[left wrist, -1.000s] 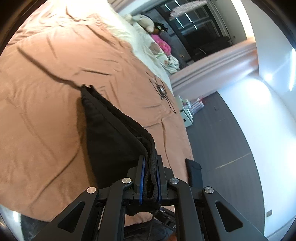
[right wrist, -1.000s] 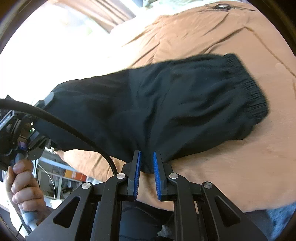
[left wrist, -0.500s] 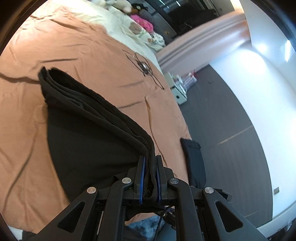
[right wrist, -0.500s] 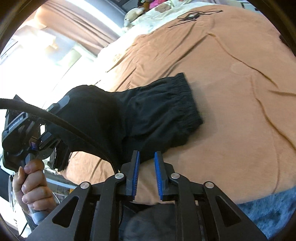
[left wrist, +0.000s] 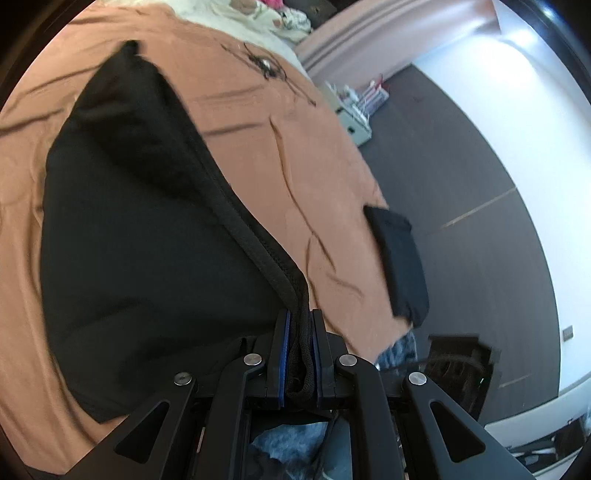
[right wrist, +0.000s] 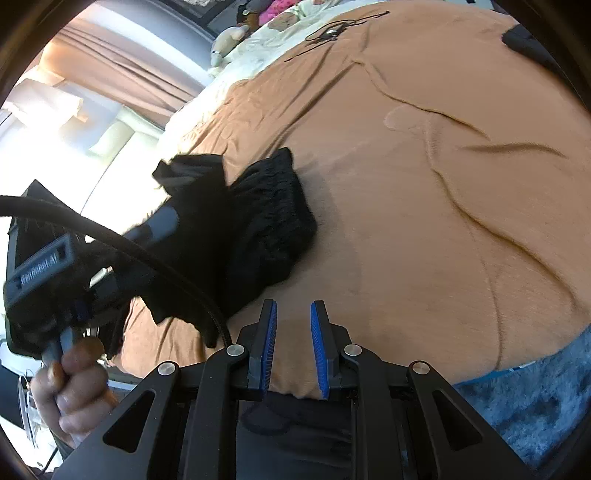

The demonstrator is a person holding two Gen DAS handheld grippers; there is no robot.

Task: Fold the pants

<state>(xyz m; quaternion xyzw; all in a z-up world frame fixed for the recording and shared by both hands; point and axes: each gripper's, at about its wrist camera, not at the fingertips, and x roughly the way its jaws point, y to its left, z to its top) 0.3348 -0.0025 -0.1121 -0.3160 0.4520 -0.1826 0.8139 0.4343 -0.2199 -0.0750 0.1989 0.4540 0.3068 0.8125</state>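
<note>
The black pants [left wrist: 147, 240] lie folded over on the brown bed cover [left wrist: 258, 129]. My left gripper [left wrist: 299, 321] is shut on their thick seamed edge, which is bunched between the blue pads. In the right wrist view the pants [right wrist: 269, 214] hang as a dark bundle over the left gripper's body [right wrist: 48, 266], held by a hand [right wrist: 74, 376]; its fingertips are hidden in the cloth. My right gripper [right wrist: 291, 310] sits to the right of the bundle above bare cover, its jaws a little apart with nothing between them.
A second folded black garment [left wrist: 399, 258] lies at the bed's edge, also seen far right [right wrist: 524, 40]. A thin black cable [right wrist: 332, 29] lies near the pillows and stuffed toys [right wrist: 229, 37]. Dark floor [left wrist: 461, 184] and a blue fuzzy rug [right wrist: 535, 398] border the bed.
The right gripper let go of the pants and drew away to their right. The left gripper carried its held edge across, so the spread pants now sit doubled over in a bundle.
</note>
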